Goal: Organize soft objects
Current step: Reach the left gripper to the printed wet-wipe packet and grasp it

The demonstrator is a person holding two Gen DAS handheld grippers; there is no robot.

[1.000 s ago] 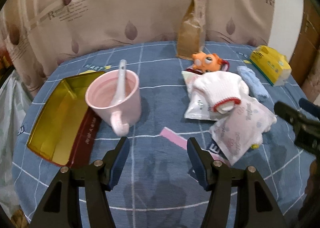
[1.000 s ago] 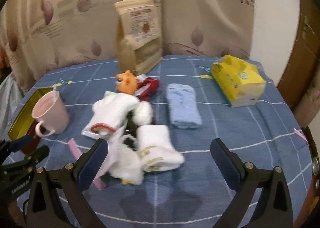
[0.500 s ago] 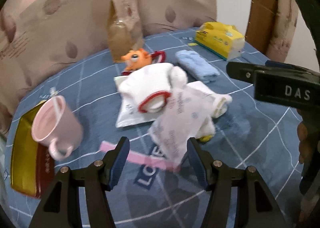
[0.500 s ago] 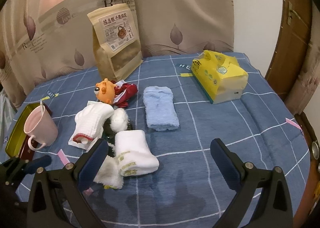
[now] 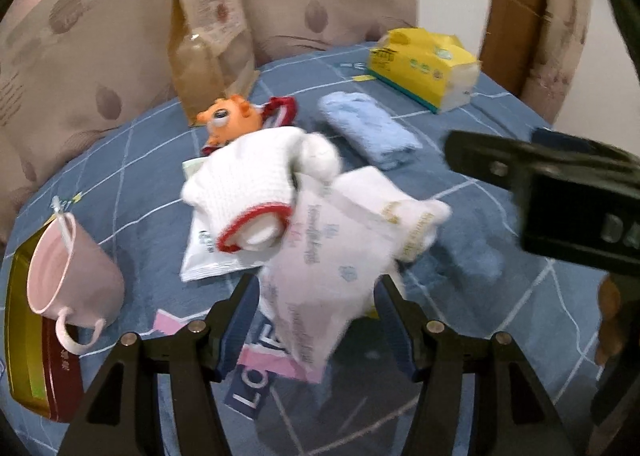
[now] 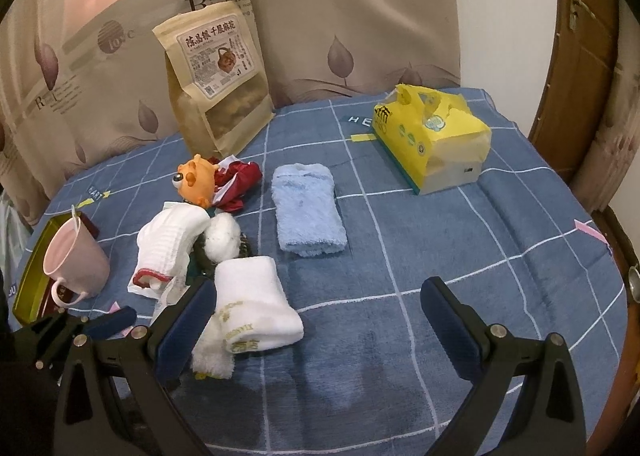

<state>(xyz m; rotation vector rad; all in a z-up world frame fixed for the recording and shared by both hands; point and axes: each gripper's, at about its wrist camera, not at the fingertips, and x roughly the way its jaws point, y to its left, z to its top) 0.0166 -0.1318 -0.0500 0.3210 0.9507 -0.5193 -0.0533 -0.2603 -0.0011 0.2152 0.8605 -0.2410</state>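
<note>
A heap of soft things lies on the blue checked cloth: a white glove with a red cuff, a white rolled towel, a white printed packet, and an orange plush toy. A folded light blue towel lies apart to the right. My left gripper is open, its fingers on either side of the printed packet's near end. My right gripper is open and empty above the cloth, its left finger beside the white towel.
A pink mug with a spoon stands left, by a yellow tin tray. A brown snack bag stands at the back. A yellow tissue pack sits at the back right. A curtain hangs behind.
My left gripper has swung right from the mug and moved in on the soft heap, so the printed packet now lies between its fingers. The right gripper has drawn back and risen slightly.
</note>
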